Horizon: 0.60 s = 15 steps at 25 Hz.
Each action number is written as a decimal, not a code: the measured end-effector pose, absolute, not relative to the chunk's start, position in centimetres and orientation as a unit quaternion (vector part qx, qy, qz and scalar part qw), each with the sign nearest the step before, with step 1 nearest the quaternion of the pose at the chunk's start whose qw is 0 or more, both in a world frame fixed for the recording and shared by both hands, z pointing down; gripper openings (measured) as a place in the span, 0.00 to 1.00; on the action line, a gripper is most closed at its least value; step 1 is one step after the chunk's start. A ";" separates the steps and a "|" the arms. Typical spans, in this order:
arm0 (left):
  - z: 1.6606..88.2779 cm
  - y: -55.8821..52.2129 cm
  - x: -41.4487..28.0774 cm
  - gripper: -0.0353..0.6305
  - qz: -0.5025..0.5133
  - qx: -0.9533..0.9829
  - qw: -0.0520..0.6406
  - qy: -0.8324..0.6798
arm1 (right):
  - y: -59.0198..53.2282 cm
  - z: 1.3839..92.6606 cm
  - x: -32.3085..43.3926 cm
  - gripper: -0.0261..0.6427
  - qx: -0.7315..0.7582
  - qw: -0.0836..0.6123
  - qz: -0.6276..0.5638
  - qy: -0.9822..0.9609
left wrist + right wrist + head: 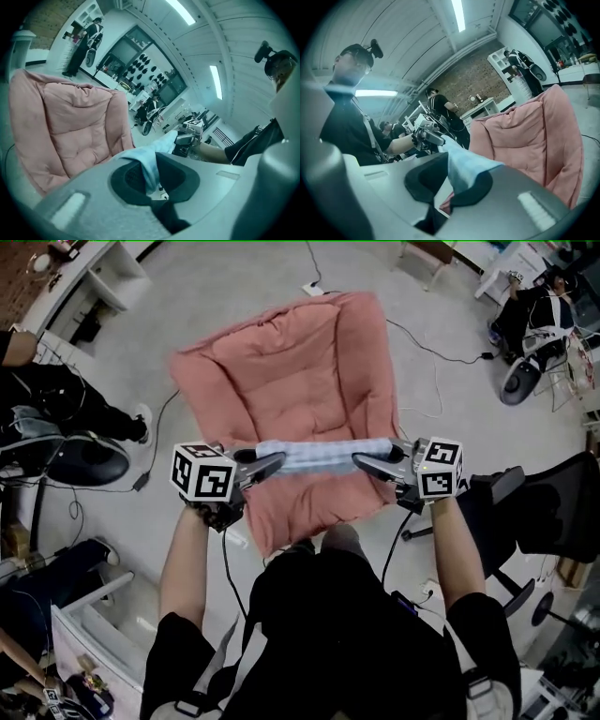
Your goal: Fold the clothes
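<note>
A light blue checked garment hangs stretched in a narrow band between my two grippers, in front of a pink padded cushion. My left gripper is shut on the garment's left end, and in the left gripper view the cloth runs out from between the jaws. My right gripper is shut on the right end, where the cloth is pinched in the right gripper view. Each gripper view shows the other gripper across the garment.
The pink cushion lies on a grey floor. Cables trail on the floor behind it. Office chairs stand at the right, a dark chair and a seated person at the left, white shelving at the far left.
</note>
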State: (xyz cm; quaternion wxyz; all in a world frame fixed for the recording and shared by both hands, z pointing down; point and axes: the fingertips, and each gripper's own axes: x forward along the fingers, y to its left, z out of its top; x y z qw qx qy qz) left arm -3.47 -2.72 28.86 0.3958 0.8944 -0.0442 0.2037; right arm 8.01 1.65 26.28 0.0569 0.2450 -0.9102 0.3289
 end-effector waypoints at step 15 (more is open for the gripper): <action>29.7 -11.0 -1.5 0.09 0.182 0.864 0.438 -0.171 | -8.9 26.6 10.6 0.06 0.119 0.094 0.325 -0.933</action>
